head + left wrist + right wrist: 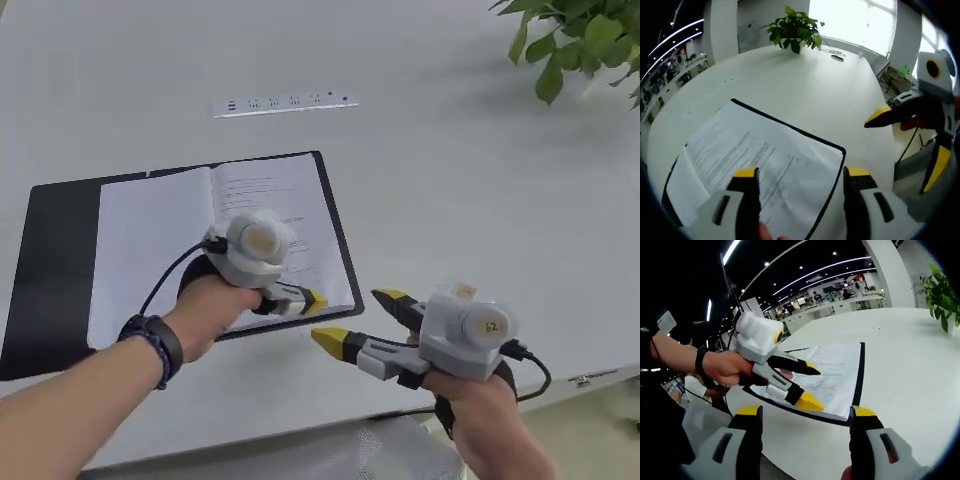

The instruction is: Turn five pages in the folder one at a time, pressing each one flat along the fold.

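A black folder (55, 270) lies open on the white table, its printed white pages (150, 250) lying flat. My left gripper (300, 298) hovers over the lower right corner of the right-hand page (765, 155); its own view shows the jaws open (801, 172) with nothing between them. The right gripper (360, 317) is off the folder, just past its lower right corner near the table's front edge, open and holding nothing (806, 411). In the right gripper view the left gripper (812, 386) sits above the page (835, 375). The right gripper (905, 145) enters the left gripper view from the right.
A white power strip (285, 103) lies on the table (480, 180) beyond the folder. A potted green plant (580, 40) stands at the far right corner. The table's front edge runs just below the right gripper.
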The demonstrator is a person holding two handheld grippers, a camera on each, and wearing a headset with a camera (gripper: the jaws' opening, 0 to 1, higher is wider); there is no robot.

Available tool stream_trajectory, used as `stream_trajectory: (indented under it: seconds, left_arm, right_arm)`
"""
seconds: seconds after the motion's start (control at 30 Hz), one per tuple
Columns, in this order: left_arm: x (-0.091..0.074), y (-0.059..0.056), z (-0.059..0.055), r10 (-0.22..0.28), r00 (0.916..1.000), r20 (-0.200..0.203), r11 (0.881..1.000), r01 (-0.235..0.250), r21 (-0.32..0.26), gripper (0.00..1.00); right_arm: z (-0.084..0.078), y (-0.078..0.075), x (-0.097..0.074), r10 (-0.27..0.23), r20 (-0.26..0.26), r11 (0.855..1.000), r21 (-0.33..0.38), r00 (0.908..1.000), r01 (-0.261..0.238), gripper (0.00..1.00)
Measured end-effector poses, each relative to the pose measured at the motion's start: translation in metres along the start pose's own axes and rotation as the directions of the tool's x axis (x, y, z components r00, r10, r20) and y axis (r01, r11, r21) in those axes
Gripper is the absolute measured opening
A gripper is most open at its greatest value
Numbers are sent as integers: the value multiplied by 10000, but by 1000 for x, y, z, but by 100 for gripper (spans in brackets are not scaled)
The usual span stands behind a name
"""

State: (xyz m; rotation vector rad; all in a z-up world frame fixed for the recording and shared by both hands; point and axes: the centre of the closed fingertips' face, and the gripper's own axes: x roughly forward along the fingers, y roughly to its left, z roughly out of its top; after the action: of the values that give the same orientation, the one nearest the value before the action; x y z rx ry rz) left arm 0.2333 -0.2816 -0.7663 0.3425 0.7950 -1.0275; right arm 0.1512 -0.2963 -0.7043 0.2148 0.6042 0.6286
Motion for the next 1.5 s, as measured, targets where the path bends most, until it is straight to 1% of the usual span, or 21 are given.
stream_trajectory:
  seconds: [0.07, 0.13, 0.2, 0.23, 0.3, 0.33, 0.37, 0.5, 0.7, 0.77, 0.93, 1.07, 1.2, 1.3, 1.37, 1.43, 1.5]
  left_arm:
    - [6, 1, 2, 128, 9999, 25, 9999, -129, 36, 67]
    - [10, 2, 3, 253, 9997, 76, 9996, -252, -102, 66]
    - [14, 3, -1, 370, 9993, -13, 9990, -371, -235, 65]
    - [17, 2, -6, 370, 9992, -140, 9989, -374, -285, 64]
    - [19, -1, -7, 431, 9990, -134, 9989, -433, -154, 67]
    - [17, 0, -8, 610, 9980, -189, 9979, -606, 218, 67]
    - [17, 0, -9, 628, 9979, -186, 9976, -622, 301, 66]
    - [17, 2, -10, 661, 9978, 38, 9975, -662, 262, 66]
    - [16, 6, -9, 627, 9977, 264, 9979, -632, 165, 63]
    - [15, 6, -9, 580, 9979, 290, 9982, -583, 114, 62]
    - [14, 9, -8, 471, 9979, 438, 9988, -465, -150, 59]
    - [13, 13, -6, 422, 9976, 540, 9984, -401, -406, 55]
    - [13, 12, -6, 400, 9976, 564, 9984, -376, -421, 54]
    - [13, 12, -6, 393, 9973, 614, 9984, -368, -420, 54]
    - [12, 12, -6, 351, 9973, 650, 9984, -322, -456, 54]
    - [12, 12, -6, 332, 9973, 653, 9986, -305, -431, 54]
    - [12, 12, -5, 317, 9974, 652, 9986, -289, -435, 54]
  right_arm:
    - [-2, 1, 1, 89, -65, 10000, 35, 9999, -89, 69]
    - [-4, 1, 1, 110, -124, 9999, 48, 9999, -110, 69]
    - [-6, 0, 1, 103, -172, 9999, 102, 9998, -101, 69]
    - [-7, -1, 0, 78, -146, 9998, 192, 9999, -75, 69]
    - [-7, -2, 0, 64, -112, 9996, 279, 9999, -61, 69]
    - [-8, -3, 0, 58, -112, 9995, 299, 9999, -55, 69]
    - [-9, -3, 0, 54, -138, 9995, 308, 9999, -50, 69]
    - [-14, -5, 1, 44, -341, 9996, 263, 9994, -35, 68]
    - [-13, -7, 3, 21, -349, 9995, 328, 9994, -10, 66]
    - [-12, -7, 6, 38, -383, 9995, 310, 9993, -26, 66]
    - [-9, -9, 12, 122, -445, 9998, 172, 9989, -114, 65]
    - [-3, -17, 17, 119, -420, 9999, 120, 9990, -114, 64]
    - [7, -29, 25, 42, -344, 9999, 164, 9994, -37, 61]
    - [10, -36, 31, 72, -337, 9997, 229, 9994, -64, 59]
    - [15, -41, 35, 56, -223, 9994, 337, 9997, -49, 56]
    - [21, -45, 39, 87, -70, 9986, 520, 9999, -83, 53]
    - [26, -46, 46, 209, -48, 9979, 612, 9998, -206, 50]
